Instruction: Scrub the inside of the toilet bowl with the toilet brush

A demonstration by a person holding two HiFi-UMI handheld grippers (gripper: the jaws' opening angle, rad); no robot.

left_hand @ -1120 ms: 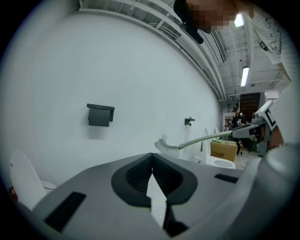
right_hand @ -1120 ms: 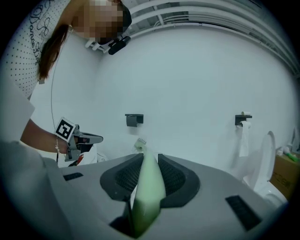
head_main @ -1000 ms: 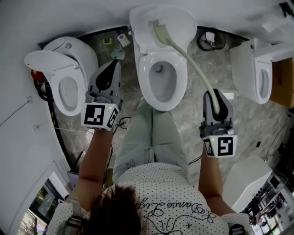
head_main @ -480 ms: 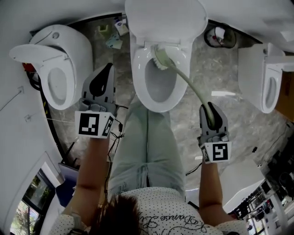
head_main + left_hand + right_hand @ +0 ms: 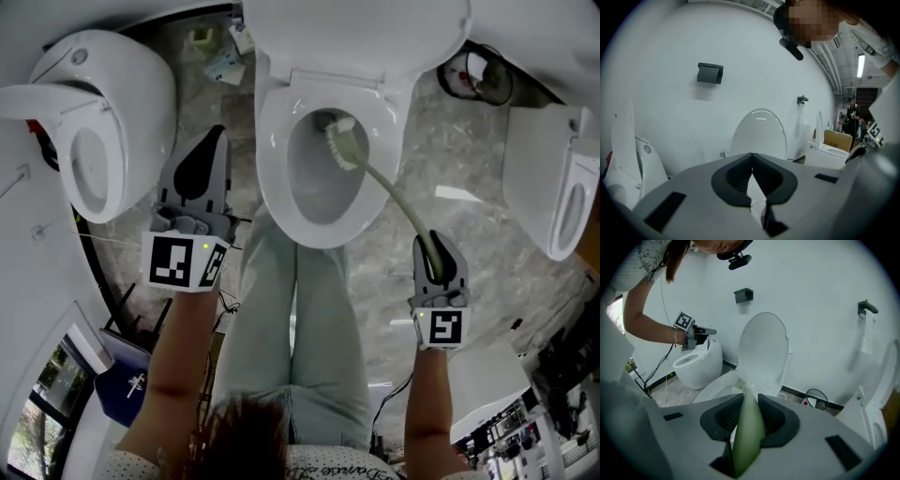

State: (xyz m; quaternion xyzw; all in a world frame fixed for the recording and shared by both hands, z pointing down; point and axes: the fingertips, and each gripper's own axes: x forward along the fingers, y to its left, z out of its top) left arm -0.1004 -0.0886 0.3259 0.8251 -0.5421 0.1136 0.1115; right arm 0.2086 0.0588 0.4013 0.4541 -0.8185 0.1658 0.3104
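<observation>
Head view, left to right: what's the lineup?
left toilet → left gripper → middle toilet → right gripper → right toilet. The toilet brush is left out: it runs from the middle bowl to the right gripper's jaws.

The head view looks steeply down from above the person onto the middle toilet, the left hand-held gripper and the right hand-held gripper. Each gripper view sits low, close behind its own jaws, facing the white wall; both share the toilet's raised lid.
</observation>
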